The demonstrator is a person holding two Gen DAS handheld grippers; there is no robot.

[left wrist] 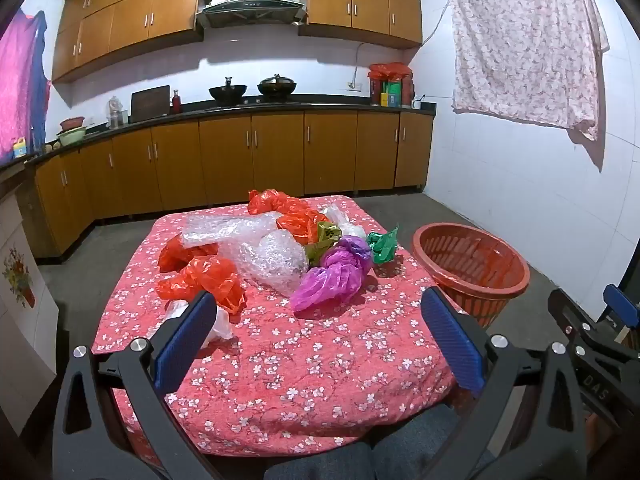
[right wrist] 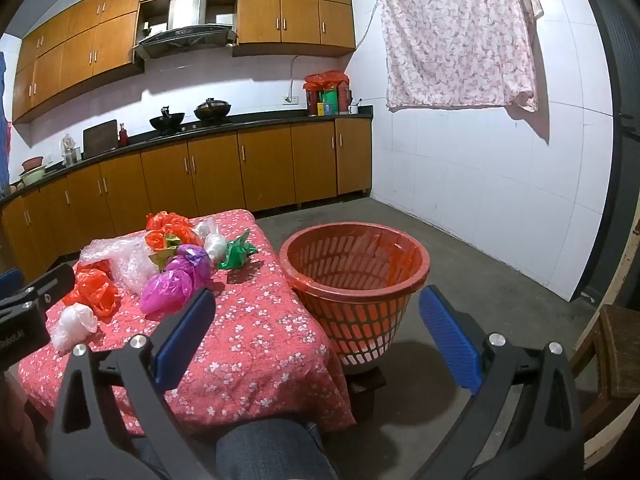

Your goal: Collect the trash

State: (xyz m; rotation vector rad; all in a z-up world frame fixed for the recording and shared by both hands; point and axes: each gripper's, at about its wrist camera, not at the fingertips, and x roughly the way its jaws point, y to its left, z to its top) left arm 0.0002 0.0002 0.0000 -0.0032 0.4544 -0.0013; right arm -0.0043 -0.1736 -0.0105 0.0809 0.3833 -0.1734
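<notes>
A heap of crumpled plastic bags lies on a low table with a red flowered cloth (left wrist: pixel 304 360) (right wrist: pixel 256 344): orange bags (left wrist: pixel 208 276) (right wrist: pixel 96 292), clear bubble wrap (left wrist: pixel 272 260) (right wrist: pixel 128 260), a purple bag (left wrist: pixel 332 276) (right wrist: pixel 172 284), a green bag (left wrist: pixel 384 244) (right wrist: pixel 236 256) and white bags (left wrist: pixel 218 324) (right wrist: pixel 72 326). An orange slatted basket (left wrist: pixel 472 268) (right wrist: pixel 356 276) stands on the floor right of the table. My left gripper (left wrist: pixel 316 340) hovers over the near half of the table, open and empty. My right gripper (right wrist: pixel 316 336) hangs open and empty before the basket and the table's right edge.
Wooden kitchen cabinets (left wrist: pixel 276 156) and a dark counter with pans run along the back. A flowered sheet (right wrist: pixel 456 36) hangs on the white tiled wall at right. A wooden stool (right wrist: pixel 612 352) stands at the far right. A person's knee (right wrist: pixel 272 448) shows below the table edge.
</notes>
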